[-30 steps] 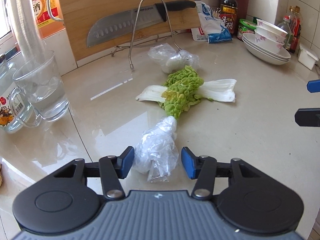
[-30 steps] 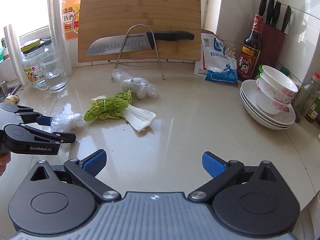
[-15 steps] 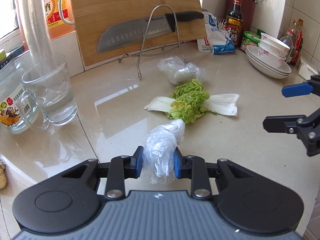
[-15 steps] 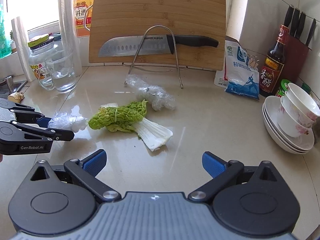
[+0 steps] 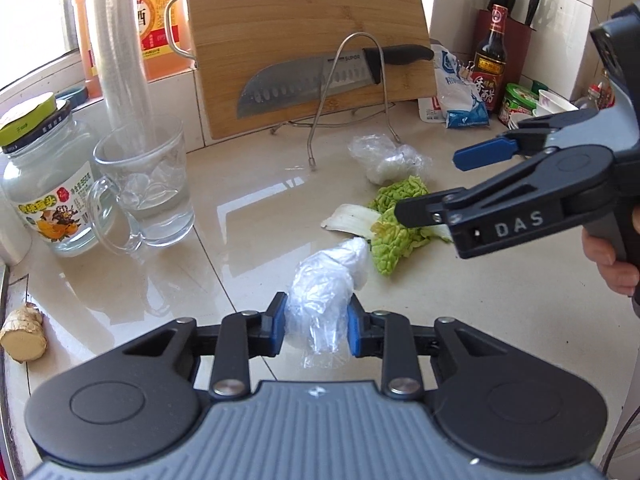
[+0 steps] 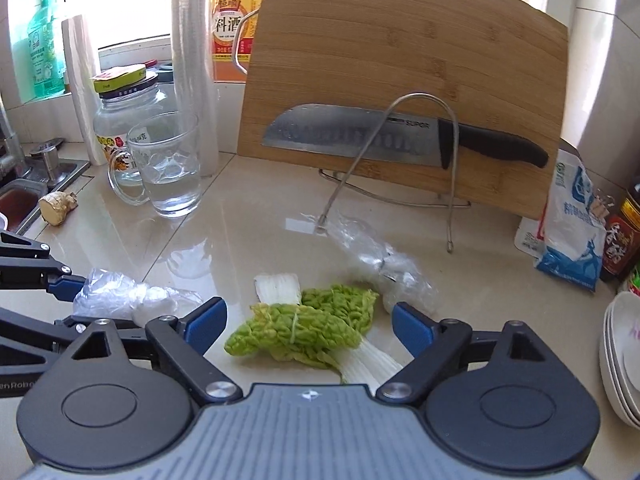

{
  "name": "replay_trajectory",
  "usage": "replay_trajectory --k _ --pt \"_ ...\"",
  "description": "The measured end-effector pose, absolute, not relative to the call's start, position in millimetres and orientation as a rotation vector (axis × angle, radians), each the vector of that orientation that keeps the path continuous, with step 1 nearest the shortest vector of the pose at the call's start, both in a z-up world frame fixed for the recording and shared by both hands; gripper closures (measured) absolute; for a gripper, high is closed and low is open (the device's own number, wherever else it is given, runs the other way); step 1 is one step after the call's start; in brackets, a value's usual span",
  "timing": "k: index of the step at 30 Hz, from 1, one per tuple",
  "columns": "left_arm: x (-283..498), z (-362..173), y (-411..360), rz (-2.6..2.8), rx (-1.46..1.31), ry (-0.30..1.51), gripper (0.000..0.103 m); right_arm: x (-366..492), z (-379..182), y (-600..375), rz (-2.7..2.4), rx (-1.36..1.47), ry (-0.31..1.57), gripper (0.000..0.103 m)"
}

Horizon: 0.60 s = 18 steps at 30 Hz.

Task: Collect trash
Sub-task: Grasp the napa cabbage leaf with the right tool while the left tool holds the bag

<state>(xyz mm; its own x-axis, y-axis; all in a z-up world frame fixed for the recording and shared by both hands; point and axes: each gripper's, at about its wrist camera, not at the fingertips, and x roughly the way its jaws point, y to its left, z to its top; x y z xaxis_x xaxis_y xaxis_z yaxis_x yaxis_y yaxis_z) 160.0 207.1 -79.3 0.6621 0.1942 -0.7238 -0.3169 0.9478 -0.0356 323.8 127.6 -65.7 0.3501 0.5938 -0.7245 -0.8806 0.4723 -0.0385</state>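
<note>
My left gripper (image 5: 316,326) is shut on a crumpled clear plastic bag (image 5: 324,284) and holds it over the counter; the bag also shows in the right wrist view (image 6: 120,294). My right gripper (image 6: 308,322) is open, its blue pads on either side of a green and white cabbage leaf (image 6: 304,328) lying on the counter. The leaf also shows in the left wrist view (image 5: 394,224), partly hidden by the right gripper (image 5: 436,184). A second crumpled plastic bag (image 6: 384,268) lies just behind the leaf, near the wire rack.
A cutting board (image 6: 404,80) and knife (image 6: 400,136) lean on a wire rack at the back. A glass mug (image 6: 168,168), a jar (image 6: 120,116) and a ginger piece (image 6: 58,206) stand left. A salt bag (image 6: 576,232), a sauce bottle (image 5: 490,68) and stacked bowls (image 6: 624,356) are right.
My left gripper closed on the plastic bag and lifted it slightly. My right gripper moved forward and left until it straddles the cabbage leaf, still open.
</note>
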Motion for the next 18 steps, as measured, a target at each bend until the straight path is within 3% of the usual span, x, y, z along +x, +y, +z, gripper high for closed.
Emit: replay_trajectory --k 5,16,18 --pt "159 -83 215 0.306 -0.192 0.794 0.075 329 -85 162 1.053 -0.514 0.741 0.026" --pt "161 -87 225 0.315 -0.212 0.791 0.075 339 -114 184 1.075 -0.599 0.791 0.066" --pt "161 -87 225 0.313 -0.216 0.793 0.075 340 -113 182 1.079 -0.607 0.786 0.066"
